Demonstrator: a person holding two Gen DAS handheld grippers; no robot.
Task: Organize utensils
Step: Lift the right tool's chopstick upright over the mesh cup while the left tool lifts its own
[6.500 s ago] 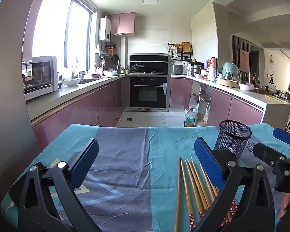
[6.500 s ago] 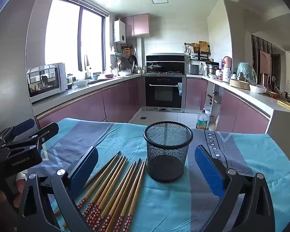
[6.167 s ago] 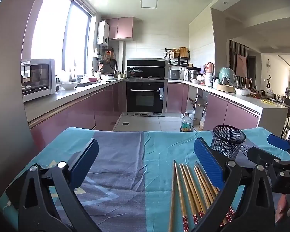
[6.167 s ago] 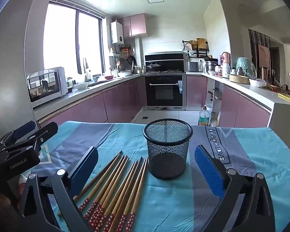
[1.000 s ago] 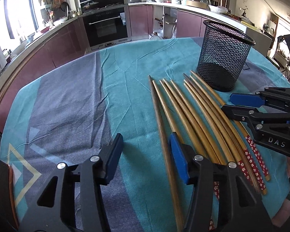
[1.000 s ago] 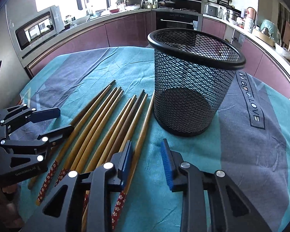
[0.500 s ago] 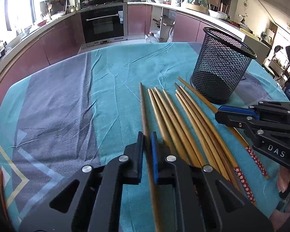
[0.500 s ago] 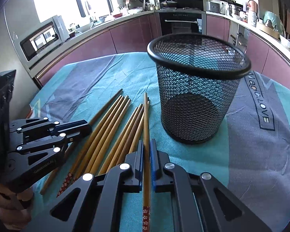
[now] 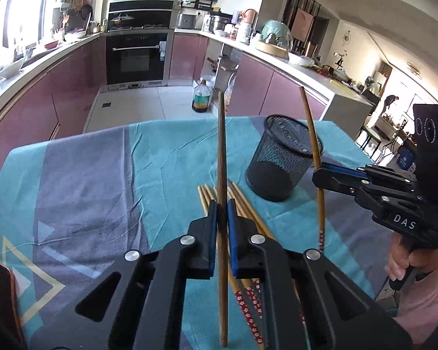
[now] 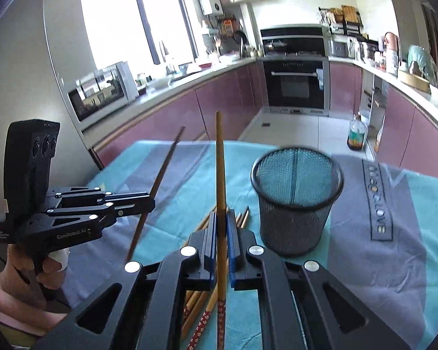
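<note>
The left gripper [image 9: 222, 215] was clamped on a plain dark wooden chopstick [image 9: 221, 151], its blue pads [image 9: 232, 233] pressed to the stick's sides, the stick standing nearly upright with its tip toward twelve o'clock in the left wrist view. The right gripper [image 10: 221, 227] was likewise pinched tight on a lighter chopstick with a red flowered end [image 10: 220, 175], which also pointed toward twelve o'clock, its patterned end hanging below the jaws. Both sticks were lifted clear of the teal and grey tablecloth [image 9: 87, 180].

In the left wrist view the right gripper showed at three o'clock with its stick tilted across the rim of the black mesh cup [image 9: 283, 169]. In the right wrist view the mesh cup stood upright at two o'clock from the jaws, and the left gripper sat at nine o'clock, a hand [image 10: 43, 265] round its grip.

The remaining chopsticks [image 9: 242, 204] lay side by side on the cloth just beneath and behind both grippers, their red flowered ends toward six o'clock, just beside the cup's base.
</note>
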